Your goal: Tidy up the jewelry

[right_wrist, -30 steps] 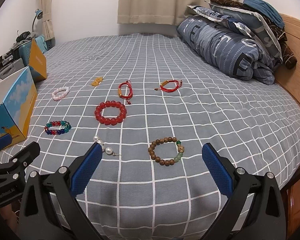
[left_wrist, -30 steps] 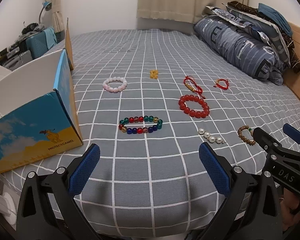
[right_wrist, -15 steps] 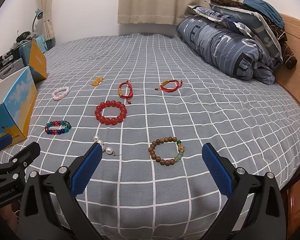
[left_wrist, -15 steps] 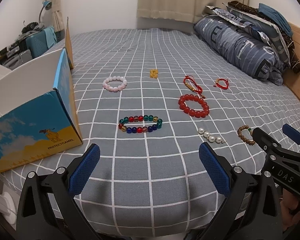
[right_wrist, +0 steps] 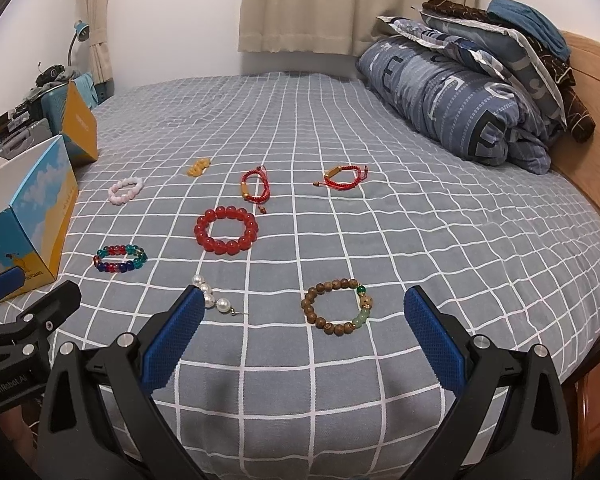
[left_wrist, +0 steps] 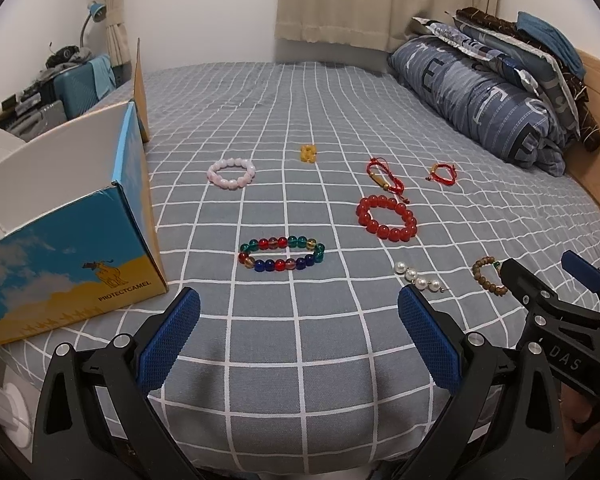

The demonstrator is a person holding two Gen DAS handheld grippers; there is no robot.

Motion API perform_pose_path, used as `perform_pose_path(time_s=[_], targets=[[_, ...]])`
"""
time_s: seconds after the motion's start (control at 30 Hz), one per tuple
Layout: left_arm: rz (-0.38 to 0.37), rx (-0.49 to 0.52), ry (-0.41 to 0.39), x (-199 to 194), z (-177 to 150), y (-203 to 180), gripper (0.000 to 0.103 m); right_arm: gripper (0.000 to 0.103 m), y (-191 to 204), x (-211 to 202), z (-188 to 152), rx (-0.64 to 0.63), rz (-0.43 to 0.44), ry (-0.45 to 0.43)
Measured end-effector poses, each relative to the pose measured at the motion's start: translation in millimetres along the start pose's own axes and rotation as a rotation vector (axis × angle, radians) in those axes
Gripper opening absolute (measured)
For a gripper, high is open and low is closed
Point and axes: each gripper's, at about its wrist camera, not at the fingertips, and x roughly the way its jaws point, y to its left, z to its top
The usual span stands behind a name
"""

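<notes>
Wooden bracelet (right_wrist: 337, 307) ahead, between open right claw (right_wrist: 300, 338) pads.

Both handheld tools share one build: the left gripper (left_wrist: 298, 330) and the right gripper (right_wrist: 302, 330) have black plastic arms with triangular cut-outs, silver rivets at the joints, and blue pads (left_wrist: 430, 342) with a fine mesh texture. White lettering marks the frames: "DAS" on one, "GenRobot.AI" on the other.

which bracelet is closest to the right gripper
The brown wooden bead bracelet with green beads, lying on the bed between the open right gripper's fingers; the other bracelets lie farther away or off left.
</notes>
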Motion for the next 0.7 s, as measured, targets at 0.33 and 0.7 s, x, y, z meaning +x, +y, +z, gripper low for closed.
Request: perform_pose_path(time_s=[0.33,0.7], targets=[[0.011,0.008,-0.012,-3.4,1.6,-1.1,0.097,0.096,0.2,-0.7,0.6,0.001,0.001,-0.002],[0.007,0.009,-0.009,-4.5,1.5,-1.1,0.097,0.096,0.5,-0.6,0.8,0.002,-0.002,-0.003]])
